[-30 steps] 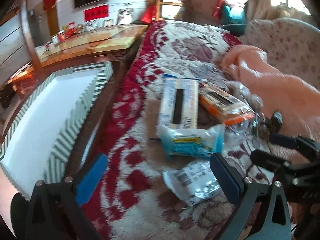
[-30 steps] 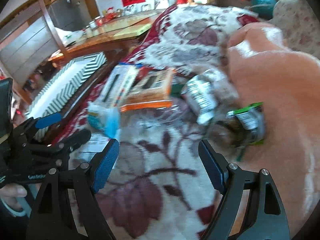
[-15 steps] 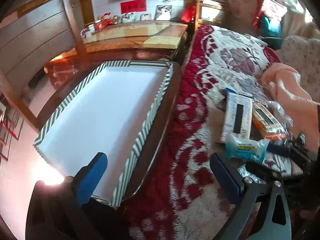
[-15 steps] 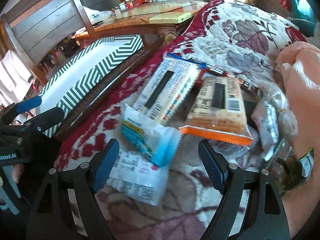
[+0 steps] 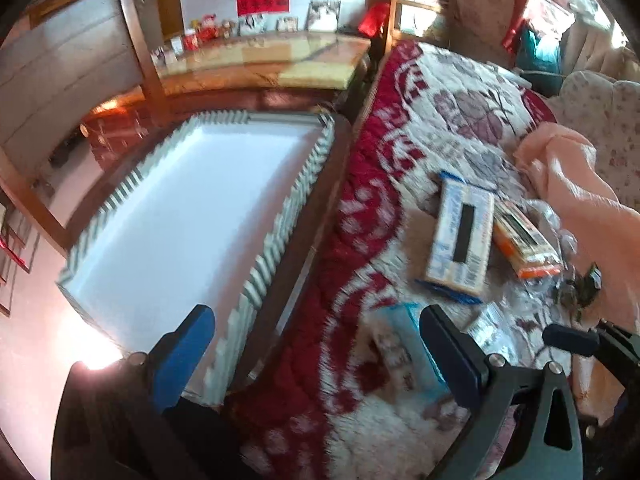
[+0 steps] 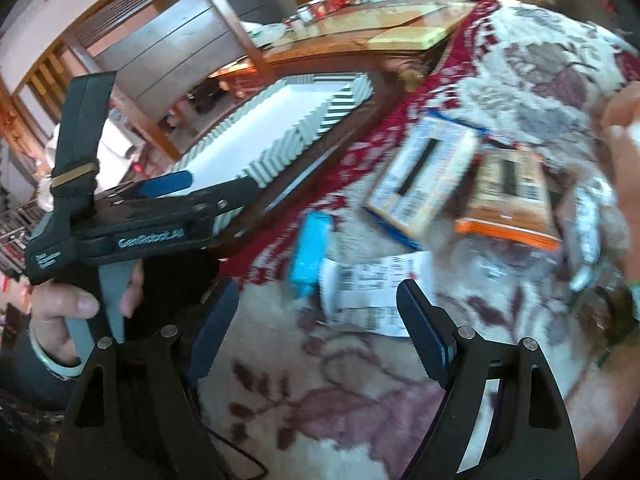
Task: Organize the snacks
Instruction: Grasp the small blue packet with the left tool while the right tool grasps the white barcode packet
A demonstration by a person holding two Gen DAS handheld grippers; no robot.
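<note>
Several snack packs lie on a red and white floral blanket (image 5: 420, 92): a long blue-edged cracker pack (image 5: 460, 236) (image 6: 420, 180), an orange-ended cracker pack (image 5: 524, 240) (image 6: 510, 196), a small blue packet (image 5: 408, 352) (image 6: 312, 252), and a white barcode-printed packet (image 6: 368, 292) (image 5: 490, 326). An empty white box with green-striped walls (image 5: 280, 220) (image 6: 296, 136) stands to the left. My left gripper (image 5: 316, 352) hangs open over the box's edge and the blanket. My right gripper (image 6: 316, 324) is open above the white packet. Both hold nothing.
A wooden table (image 5: 264, 64) with small items stands behind the box. A peach blanket (image 5: 580, 200) lies right of the snacks. Dark wrapped sweets (image 5: 580, 288) sit at its edge. A hand (image 6: 68, 304) holds the left gripper's body (image 6: 152, 216).
Both views have swung left from the snacks toward the striped box. The left gripper came back partly over the blue packet. Both grippers stayed open, and no snack was picked up.
</note>
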